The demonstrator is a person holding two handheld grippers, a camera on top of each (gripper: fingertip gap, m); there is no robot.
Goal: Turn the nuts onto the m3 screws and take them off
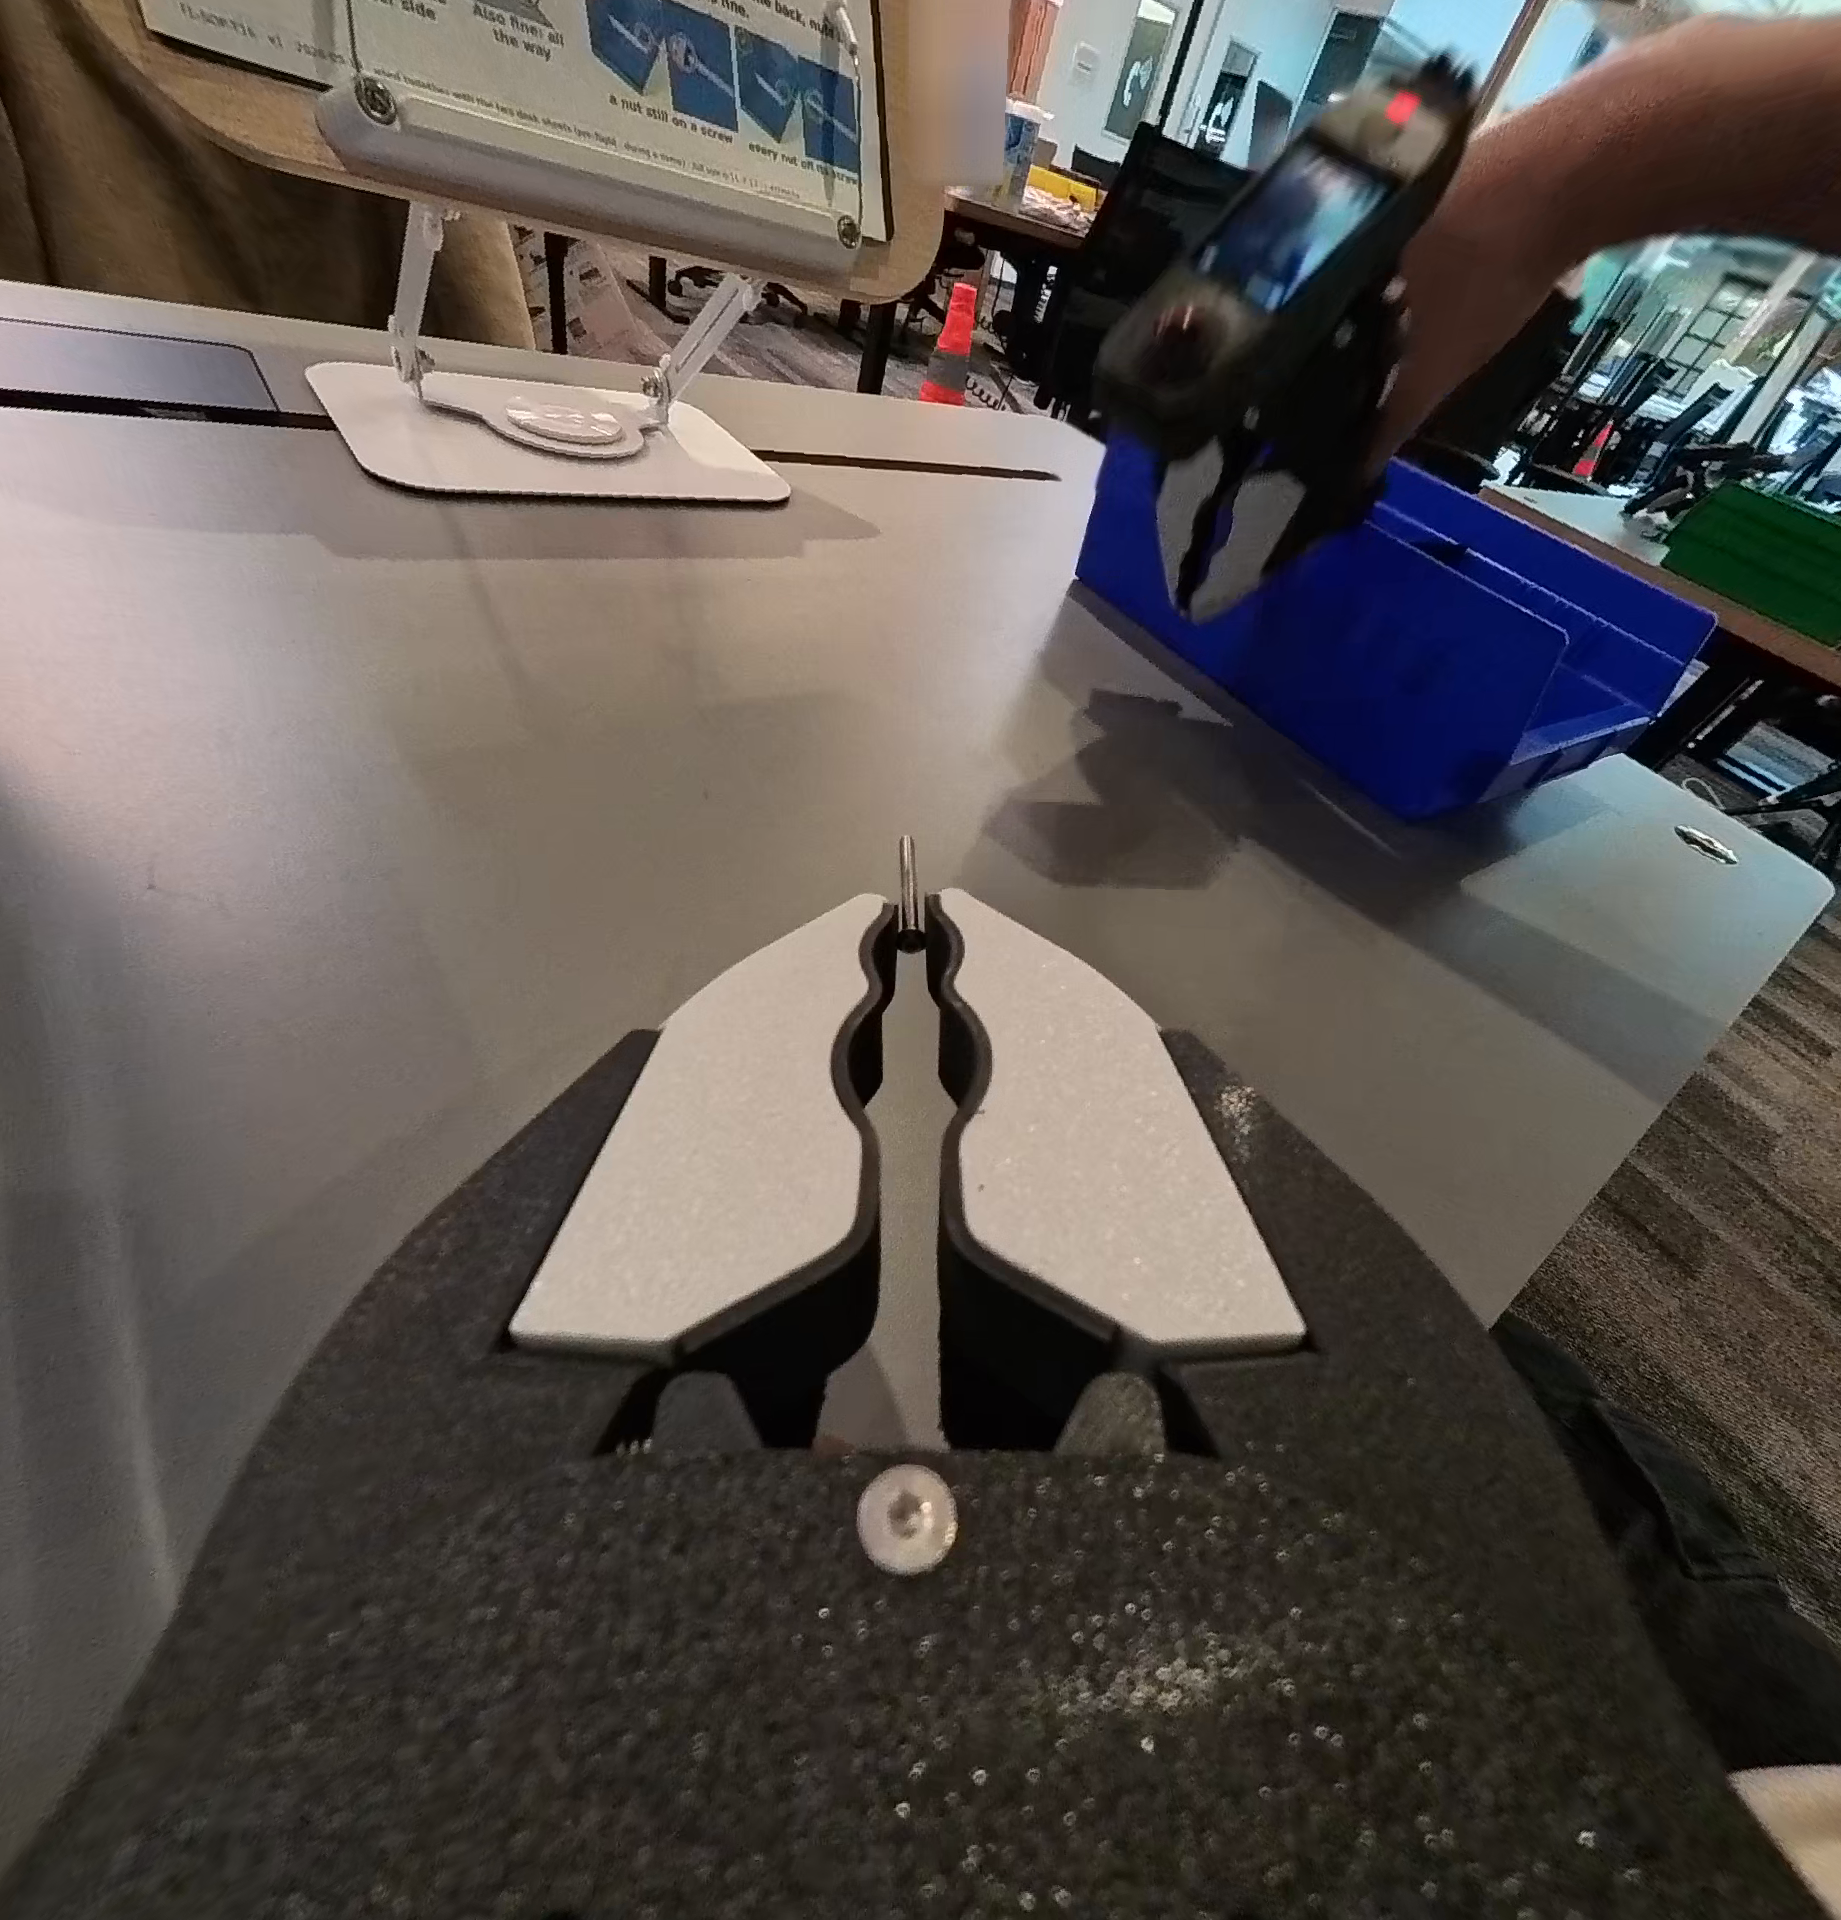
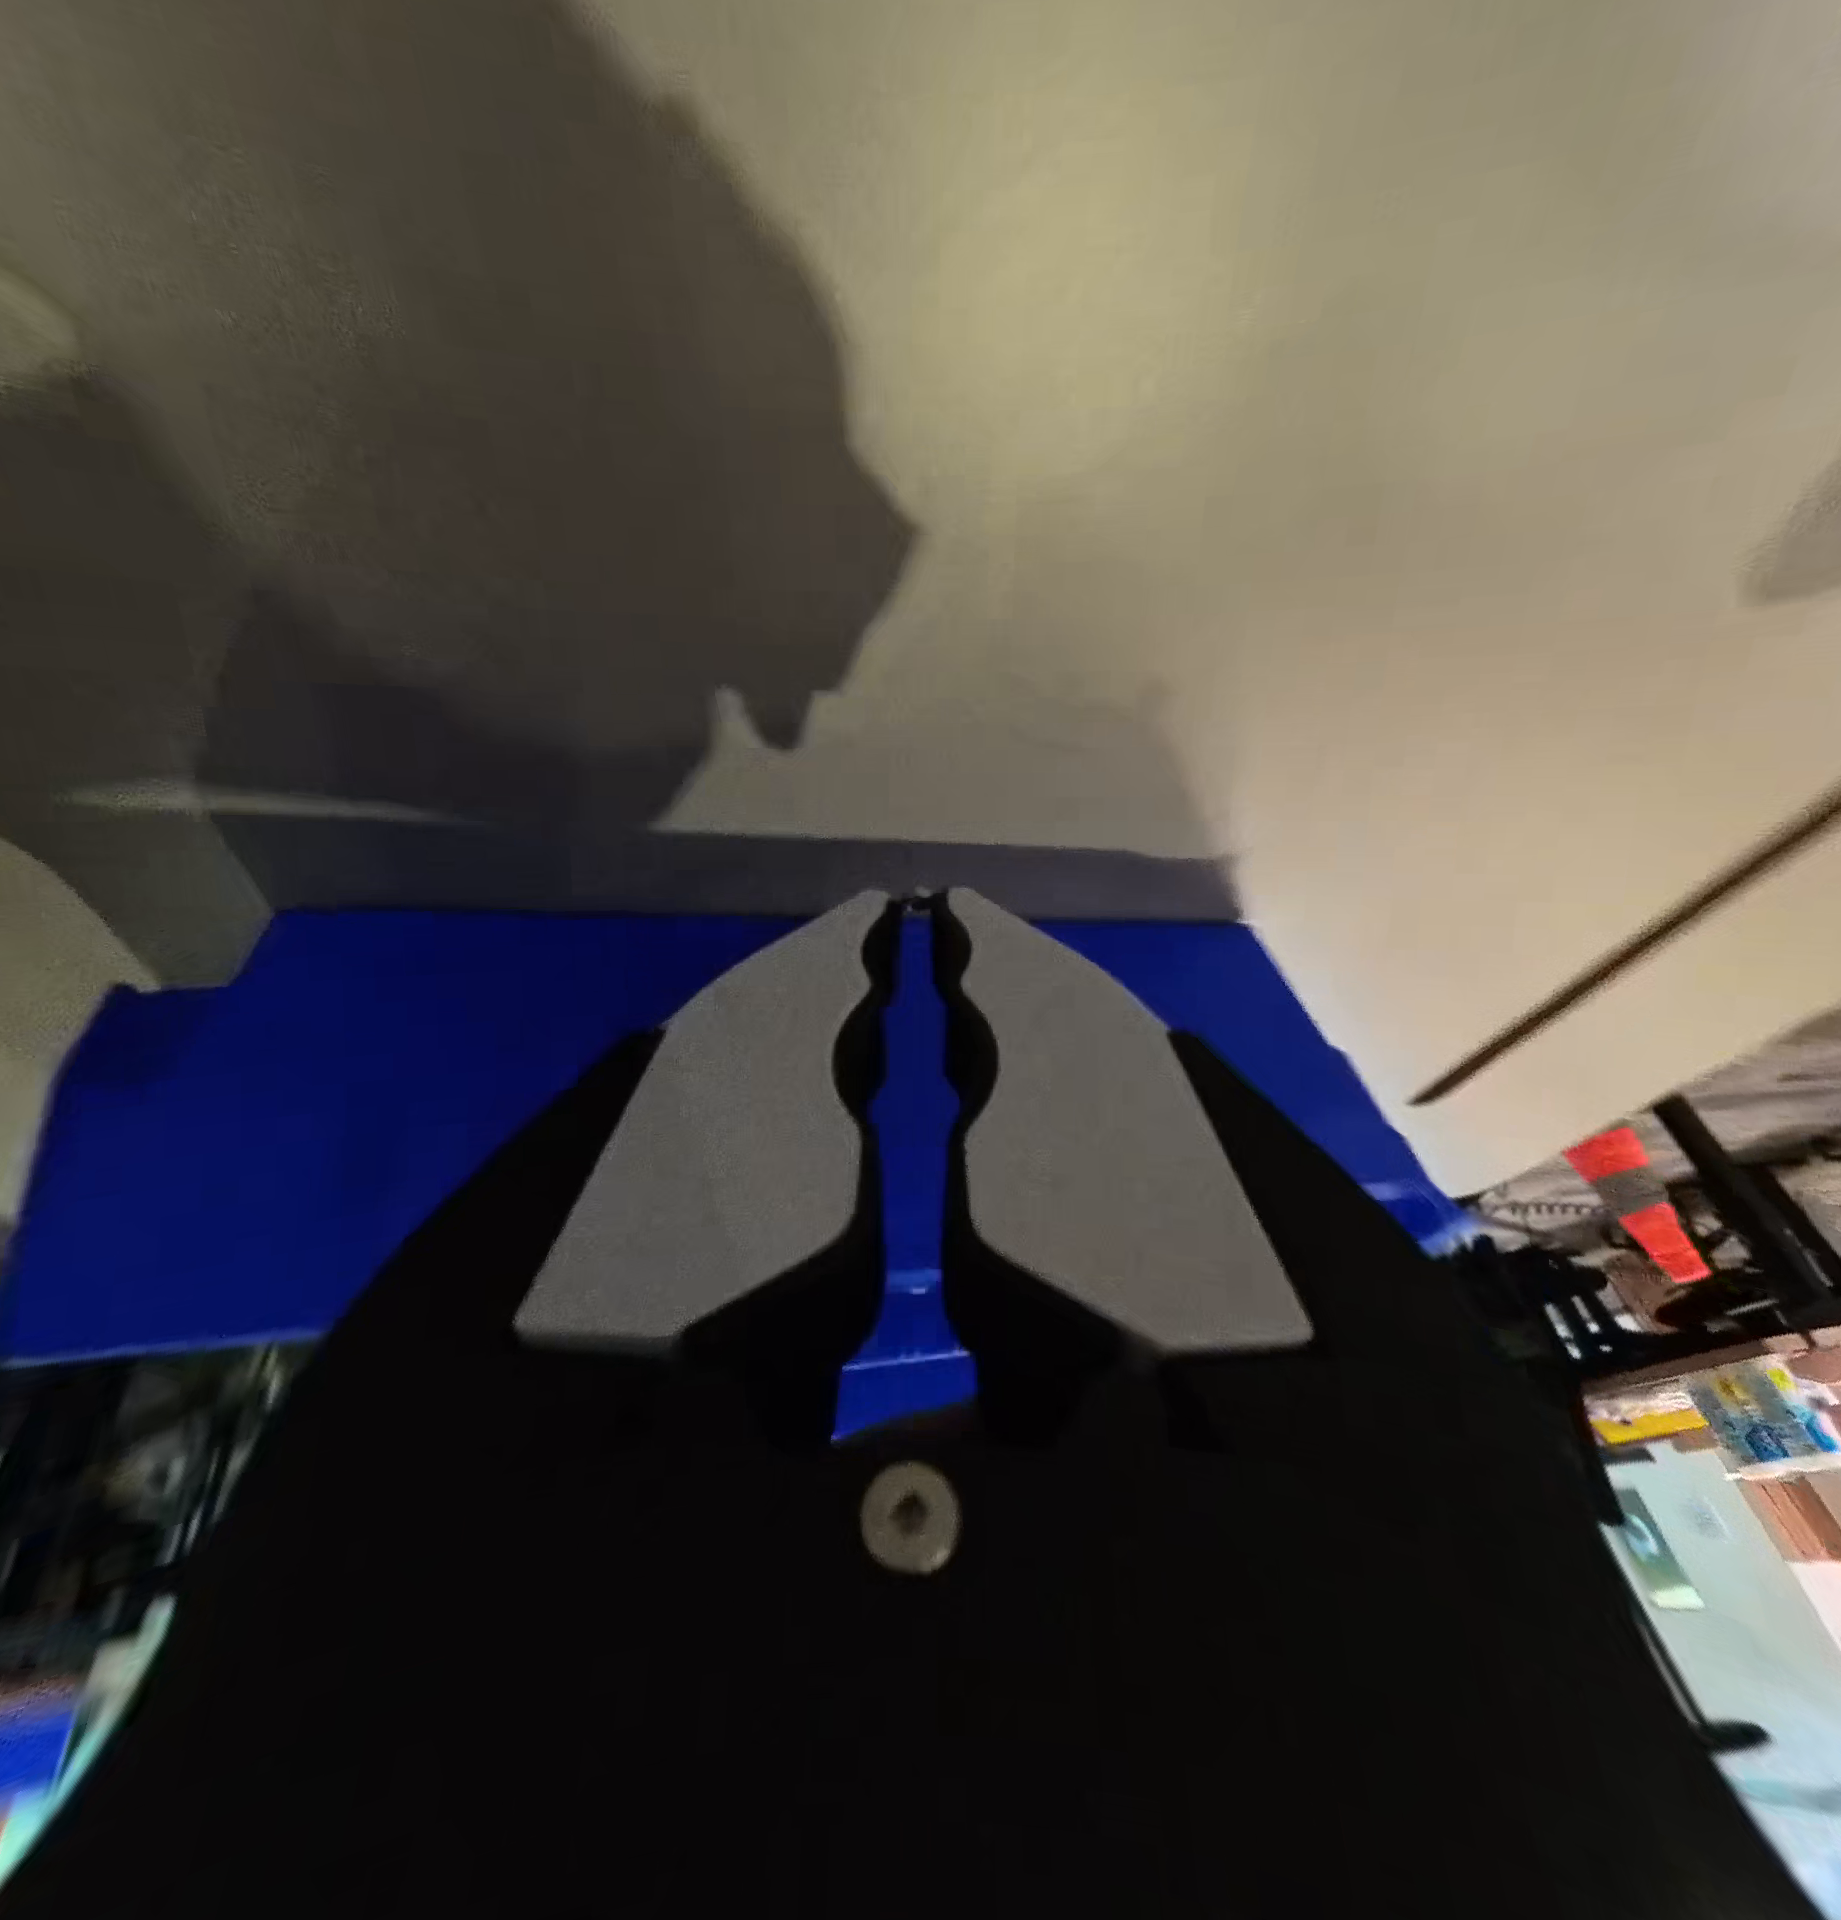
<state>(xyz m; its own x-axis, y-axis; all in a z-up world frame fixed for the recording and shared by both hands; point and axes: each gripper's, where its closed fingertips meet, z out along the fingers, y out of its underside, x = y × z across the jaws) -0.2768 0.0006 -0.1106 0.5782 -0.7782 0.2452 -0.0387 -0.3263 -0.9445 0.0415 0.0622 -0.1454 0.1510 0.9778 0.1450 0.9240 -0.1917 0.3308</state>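
My left gripper (image 1: 908, 909) is shut on a thin silver M3 screw (image 1: 905, 871). The screw's shaft sticks out past the fingertips, above the grey table (image 1: 480, 727). My right gripper (image 2: 921, 896) is blurred by motion and hangs tilted over the blue bin (image 2: 376, 1143). Its fingers are nearly together, with a tiny shiny piece, apparently a nut (image 2: 922, 890), pinched at the tips. In the left wrist view the right gripper (image 1: 1202, 597) is at the upper right over the bin (image 1: 1415, 665), held by a person's arm (image 1: 1622, 156).
A white stand (image 1: 542, 457) carrying an instruction sheet (image 1: 604, 104) is at the table's back left. The table's right edge (image 1: 1726, 997) drops to carpet. An orange cone (image 1: 952, 348) and office desks are beyond.
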